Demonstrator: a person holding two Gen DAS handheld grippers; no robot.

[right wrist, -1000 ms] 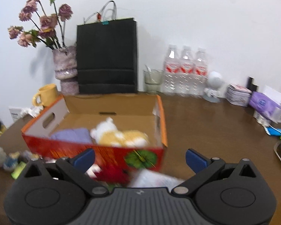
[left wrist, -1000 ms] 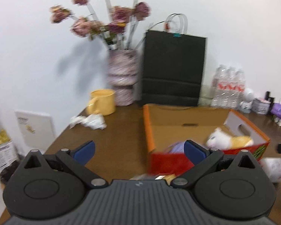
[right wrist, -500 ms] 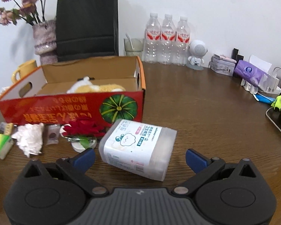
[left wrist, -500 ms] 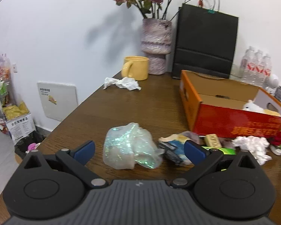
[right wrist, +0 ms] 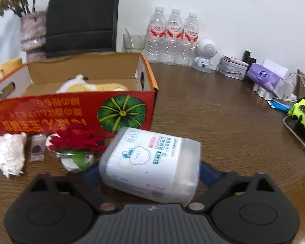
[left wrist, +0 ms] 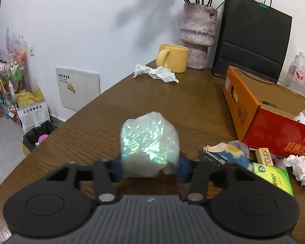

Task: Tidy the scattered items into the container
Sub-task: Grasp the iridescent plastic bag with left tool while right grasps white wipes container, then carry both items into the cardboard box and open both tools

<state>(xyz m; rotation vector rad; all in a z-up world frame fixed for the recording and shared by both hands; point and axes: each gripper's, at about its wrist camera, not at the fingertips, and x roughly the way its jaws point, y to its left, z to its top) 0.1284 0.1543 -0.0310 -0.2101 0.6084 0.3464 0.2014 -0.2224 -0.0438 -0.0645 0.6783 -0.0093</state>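
The left tool is seen with jaws just closed in on the iridescent plastic bundle, pads pressed to its sides, well toward the surface's left edge. The cardboard box lies ahead and to the right of it. The right tool has also been closing; its pads flank the wet-wipes pack, contact not certain. The pack's long axis is set askew across the jaws, the box just beyond, ahead-left. The right hand is judged nearer.

At the table's far edge stand a yellow mug, a vase, a black paper bag and 3 water bottles.
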